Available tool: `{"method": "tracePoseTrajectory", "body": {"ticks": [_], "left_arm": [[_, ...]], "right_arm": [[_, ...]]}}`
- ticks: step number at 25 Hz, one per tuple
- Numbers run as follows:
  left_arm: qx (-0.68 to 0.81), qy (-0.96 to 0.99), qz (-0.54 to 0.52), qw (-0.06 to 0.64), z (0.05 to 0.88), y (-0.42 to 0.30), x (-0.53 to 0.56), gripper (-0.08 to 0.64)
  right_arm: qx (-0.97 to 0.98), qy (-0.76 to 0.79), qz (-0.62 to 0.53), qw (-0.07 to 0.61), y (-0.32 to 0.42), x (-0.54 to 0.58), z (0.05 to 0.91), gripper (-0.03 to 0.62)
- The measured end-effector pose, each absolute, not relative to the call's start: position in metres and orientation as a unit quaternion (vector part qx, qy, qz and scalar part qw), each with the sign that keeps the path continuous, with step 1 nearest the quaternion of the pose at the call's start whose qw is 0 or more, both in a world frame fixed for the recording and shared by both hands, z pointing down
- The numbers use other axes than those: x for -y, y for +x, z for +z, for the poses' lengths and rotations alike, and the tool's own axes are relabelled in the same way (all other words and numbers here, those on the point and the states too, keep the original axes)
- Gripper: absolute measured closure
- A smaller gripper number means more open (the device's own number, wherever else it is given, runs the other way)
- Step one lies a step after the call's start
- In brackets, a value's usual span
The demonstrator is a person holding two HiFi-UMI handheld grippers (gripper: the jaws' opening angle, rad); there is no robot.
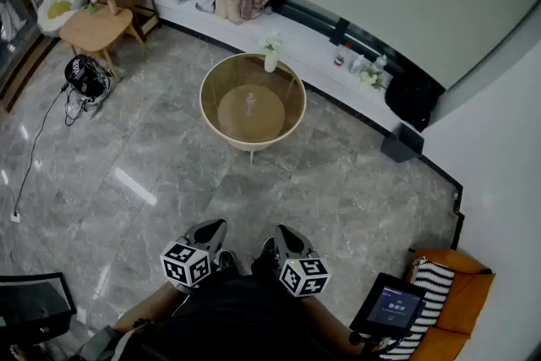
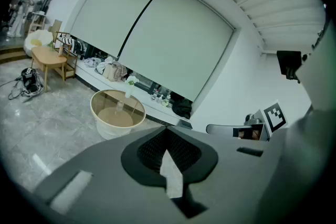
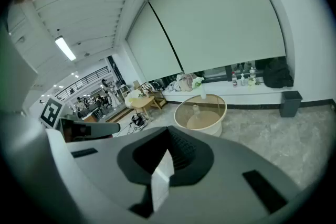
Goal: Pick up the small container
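We are standing on a grey marble floor (image 1: 152, 173) and looking across it. A long white ledge (image 1: 308, 42) runs along the far wall, with heaped clothes at its left end and small bottles further right. Out in the middle of the floor is a round table (image 1: 205, 110) with a cream rim and a glass top. At the near right is an orange sofa (image 1: 465, 300) with a tablet (image 1: 389, 306) lying on it, and at the far left a wooden side table (image 1: 93, 28).

Close to us, well apart from the round table, we hold the left gripper (image 1: 213, 227) and the right gripper (image 1: 284, 232) side by side. Both point forward and somewhat down. Each has its jaws clenched together with nothing between them.

A white vase (image 1: 270, 59) of flowers sits at the table's far edge. The small container (image 1: 250, 103) stands upright near the middle of the glass top, untouched.
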State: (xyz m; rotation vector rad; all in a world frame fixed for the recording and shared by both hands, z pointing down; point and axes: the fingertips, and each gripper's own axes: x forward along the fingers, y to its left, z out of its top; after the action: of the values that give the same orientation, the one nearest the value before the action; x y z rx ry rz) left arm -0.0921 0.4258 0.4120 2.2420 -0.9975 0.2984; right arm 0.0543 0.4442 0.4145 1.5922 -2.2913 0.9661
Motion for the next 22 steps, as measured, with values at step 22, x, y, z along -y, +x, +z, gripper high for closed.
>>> {"method": "tracePoseTrajectory", "body": {"ticks": [22], "left_arm": [[0.424,0.846,0.123,0.299,0.364,-0.059,-0.460,0.557]], "right_arm": [[0.801,0.512,0.308,0.029,0.083,-0.474,0.364,0.586]]}}
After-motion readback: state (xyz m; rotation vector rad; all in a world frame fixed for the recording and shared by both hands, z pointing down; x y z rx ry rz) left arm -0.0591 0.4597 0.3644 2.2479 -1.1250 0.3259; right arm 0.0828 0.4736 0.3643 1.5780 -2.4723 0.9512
